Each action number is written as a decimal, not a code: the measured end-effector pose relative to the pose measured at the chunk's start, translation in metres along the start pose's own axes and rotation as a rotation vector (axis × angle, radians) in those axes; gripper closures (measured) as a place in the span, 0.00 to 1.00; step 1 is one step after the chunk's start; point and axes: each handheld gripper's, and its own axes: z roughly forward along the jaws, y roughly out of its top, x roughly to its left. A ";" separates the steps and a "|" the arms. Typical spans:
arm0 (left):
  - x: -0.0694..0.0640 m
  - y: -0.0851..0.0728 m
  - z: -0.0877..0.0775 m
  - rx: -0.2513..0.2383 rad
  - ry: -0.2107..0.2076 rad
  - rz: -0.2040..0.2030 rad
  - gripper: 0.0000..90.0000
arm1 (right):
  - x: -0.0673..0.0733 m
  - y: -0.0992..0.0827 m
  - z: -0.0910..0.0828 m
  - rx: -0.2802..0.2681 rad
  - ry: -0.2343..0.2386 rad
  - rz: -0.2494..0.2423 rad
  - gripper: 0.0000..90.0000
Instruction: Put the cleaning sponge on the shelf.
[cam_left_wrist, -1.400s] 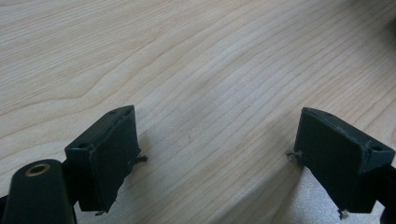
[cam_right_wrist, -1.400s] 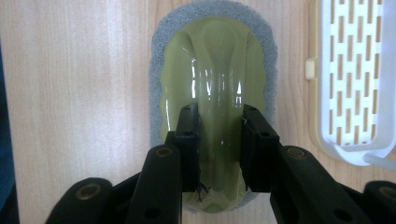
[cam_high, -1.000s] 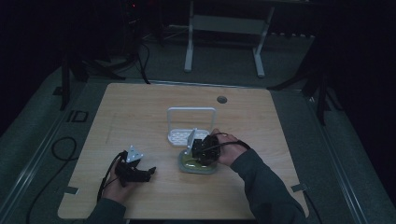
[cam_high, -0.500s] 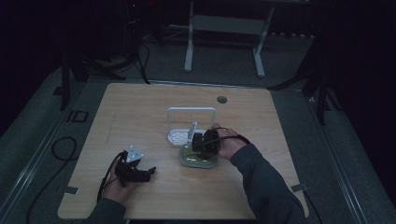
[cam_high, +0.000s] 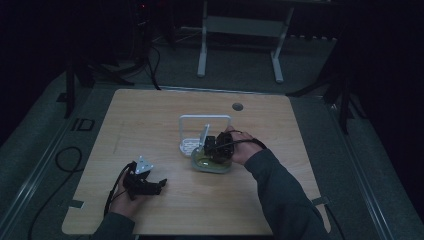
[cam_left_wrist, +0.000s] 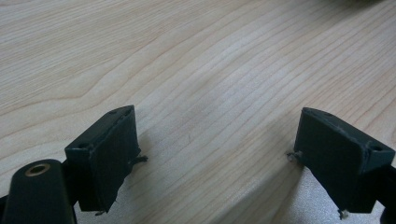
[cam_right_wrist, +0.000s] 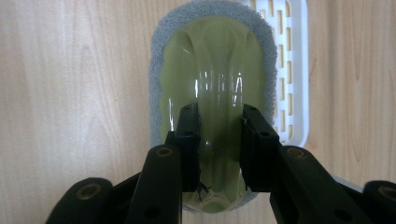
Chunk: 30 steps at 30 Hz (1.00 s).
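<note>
Right tool (cam_right_wrist: 218, 119) is pinching the glossy olive-green ridge of the grey-edged oval sponge scrubber (cam_right_wrist: 212, 70), so it's risking slipping off & snagging the white slotted plastic rack (cam_right_wrist: 294, 74); left tool (cam_left_wrist: 215, 158) is sitting wide, empty on worktop (cam_left_wrist: 196, 60).

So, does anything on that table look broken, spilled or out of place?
Nothing stands out. The right gripper is shut on the ridge of a green-topped grey oval sponge beside a white slotted plastic tray; the left gripper rests open on the bare wooden table.

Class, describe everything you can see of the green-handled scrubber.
The scrubber is an oval grey sponge pad topped by a glossy, translucent olive-green plastic handle with a raised ridge. It lies flat on the wooden table, one end overlapping the white slotted rack. The right gripper is shut on its ridge from above.
</note>
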 end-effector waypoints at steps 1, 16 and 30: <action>0.000 0.000 0.000 0.000 0.000 0.000 0.15 | 0.000 0.001 0.001 0.002 -0.006 -0.001 0.79; 0.000 0.000 0.000 0.000 0.000 0.001 0.15 | -0.007 0.014 0.006 0.030 -0.047 -0.034 0.79; 0.000 0.000 0.000 0.000 0.000 0.001 0.15 | -0.011 0.018 0.008 0.029 -0.076 -0.048 0.79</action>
